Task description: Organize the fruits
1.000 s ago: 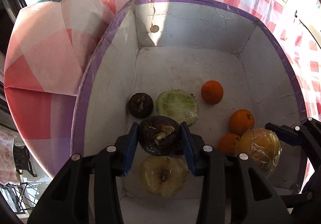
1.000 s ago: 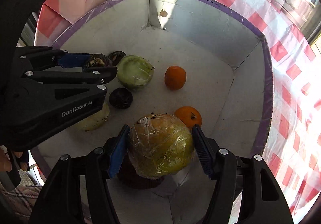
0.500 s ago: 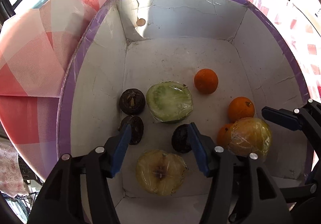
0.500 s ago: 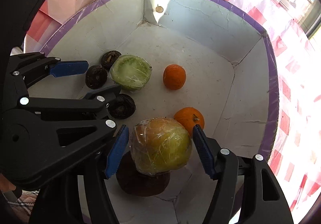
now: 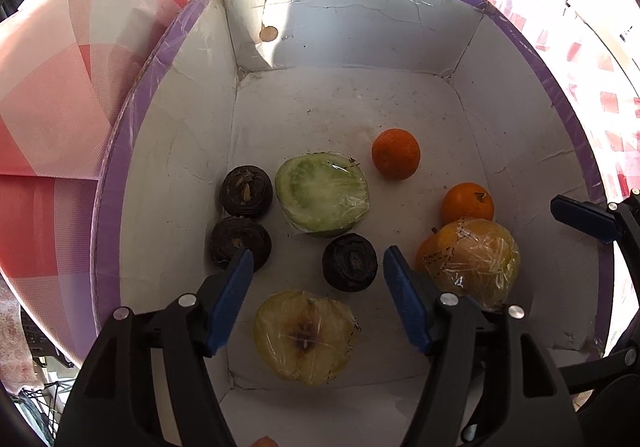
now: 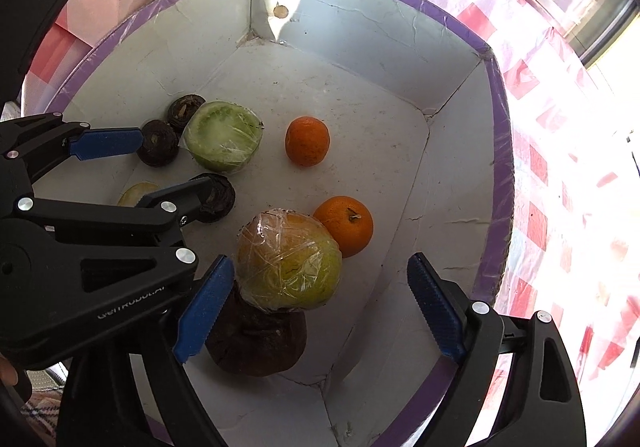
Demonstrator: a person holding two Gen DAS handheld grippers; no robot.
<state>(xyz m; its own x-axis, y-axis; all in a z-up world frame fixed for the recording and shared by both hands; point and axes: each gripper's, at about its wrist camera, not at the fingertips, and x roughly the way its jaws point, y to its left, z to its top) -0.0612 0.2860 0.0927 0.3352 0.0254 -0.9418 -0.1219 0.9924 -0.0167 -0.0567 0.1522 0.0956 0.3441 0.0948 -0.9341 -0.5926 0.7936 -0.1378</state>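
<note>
Left wrist view: box [image 5: 168, 151] fills frame. Melon half [image 5: 322, 194] at centre, two chestnuts [image 5: 247, 191] [image 5: 240, 243] left of it, third [image 5: 349, 262] below. Apple half [image 5: 306, 335] bottom centre. Oranges [image 5: 396, 154] [image 5: 467, 202] right; wrapped fruit [image 5: 476, 261] lower right.

In the white box [image 5: 180, 151]: a wrapped green half [image 5: 322, 194] at centre, three dark fruits [image 5: 350, 262] beside it, oranges [image 5: 396, 153] rightward, perhaps three.

The box [image 5: 400, 27] is white with a purple rim. The cloth [image 5: 60, 107] is red-and-white checked. The fingers [image 5: 234, 299] carry blue pads.
</note>
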